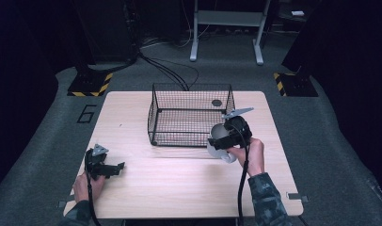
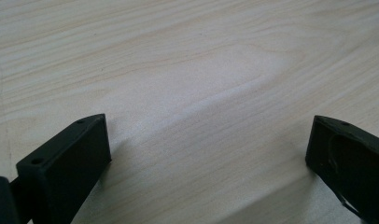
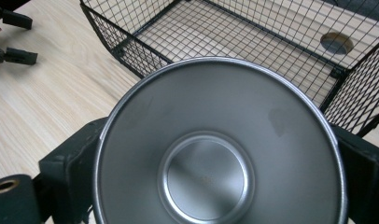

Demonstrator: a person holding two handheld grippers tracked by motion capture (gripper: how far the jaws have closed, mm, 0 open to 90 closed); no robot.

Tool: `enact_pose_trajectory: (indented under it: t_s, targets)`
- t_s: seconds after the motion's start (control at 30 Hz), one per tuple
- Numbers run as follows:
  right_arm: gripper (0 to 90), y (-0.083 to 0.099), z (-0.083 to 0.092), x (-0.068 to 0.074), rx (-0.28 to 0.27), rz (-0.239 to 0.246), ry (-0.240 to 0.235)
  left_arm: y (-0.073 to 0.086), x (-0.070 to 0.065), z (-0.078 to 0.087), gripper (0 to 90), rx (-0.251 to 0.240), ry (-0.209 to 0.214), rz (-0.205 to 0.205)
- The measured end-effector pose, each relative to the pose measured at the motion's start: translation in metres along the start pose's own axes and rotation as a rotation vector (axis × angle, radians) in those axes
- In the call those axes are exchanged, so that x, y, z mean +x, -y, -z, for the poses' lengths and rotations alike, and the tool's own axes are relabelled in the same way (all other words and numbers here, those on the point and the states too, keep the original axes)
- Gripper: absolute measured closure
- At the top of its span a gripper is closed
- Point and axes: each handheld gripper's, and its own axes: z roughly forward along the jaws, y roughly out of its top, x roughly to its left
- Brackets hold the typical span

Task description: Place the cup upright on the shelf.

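Steel, round and shallow, the bowl is clamped in the right claw, lifted at the black wire basket's 4 o'clock corner, presumably for loading. Left claw rests released on the light wooden table at 8 o'clock, clear of that path.

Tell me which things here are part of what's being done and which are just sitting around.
In use:
- steel bowl, clamped in the right tool
- wire basket, just ahead of the bowl

Just there:
- left tool, open over bare wooden table
- hazard-striped stand feet on the floor
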Motion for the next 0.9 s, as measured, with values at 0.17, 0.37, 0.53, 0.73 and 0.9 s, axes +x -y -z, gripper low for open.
enact_pose_trajectory:
  t_s: [0.17,0.37,0.53,0.73,0.9]
  targets:
    - [5.5,-0.010,0.004,0.000,-0.009,0.011,-0.003,0.000,0.000,0.000,0.0,0.000,0.001,0.000]
    - [5.5,-0.021,0.008,-0.003,-0.027,0.018,-0.002,0.000,0.000,0.000,0.0,-0.003,0.001,0.001]
    - [5.5,-0.032,0.010,-0.006,-0.033,0.019,0.001,0.000,0.000,0.000,0.0,-0.005,0.001,0.001]
    - [5.5,-0.049,0.008,-0.006,-0.038,0.022,0.002,0.000,0.000,0.000,0.0,-0.003,0.001,0.000]
    - [5.5,-0.062,0.006,-0.005,-0.044,0.048,0.002,0.000,0.000,0.000,0.0,0.001,0.001,-0.001]
